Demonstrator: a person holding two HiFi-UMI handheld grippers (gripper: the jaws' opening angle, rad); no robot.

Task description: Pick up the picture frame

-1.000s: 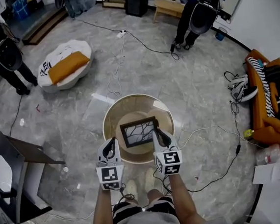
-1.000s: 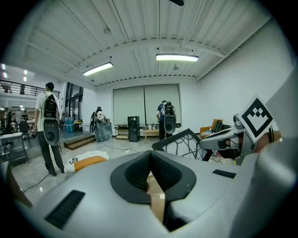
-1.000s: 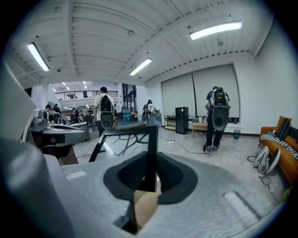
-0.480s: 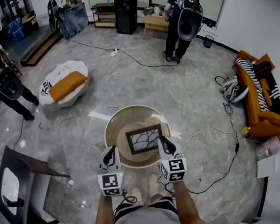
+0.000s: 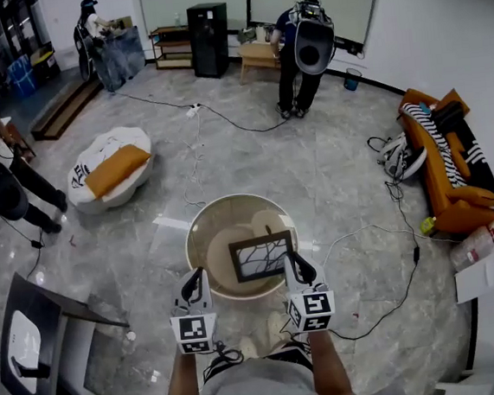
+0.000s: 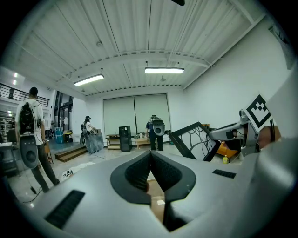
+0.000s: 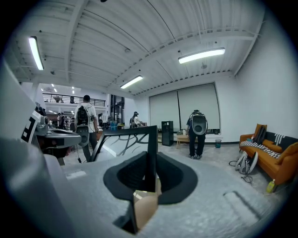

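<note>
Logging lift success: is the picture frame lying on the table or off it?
Off it: right tool clamps the picture frame, tilted above the table.

Both forearms forward, side by side; left claw (image 5: pixel 193 278) closed, empty; right claw (image 5: pixel 292 261) clamped on picture frame (image 5: pixel 262 257) edge.

Head view looks steeply down from above; both gripper views face nearly level, all sharing the picture frame (image 5: pixel 262 256).
</note>
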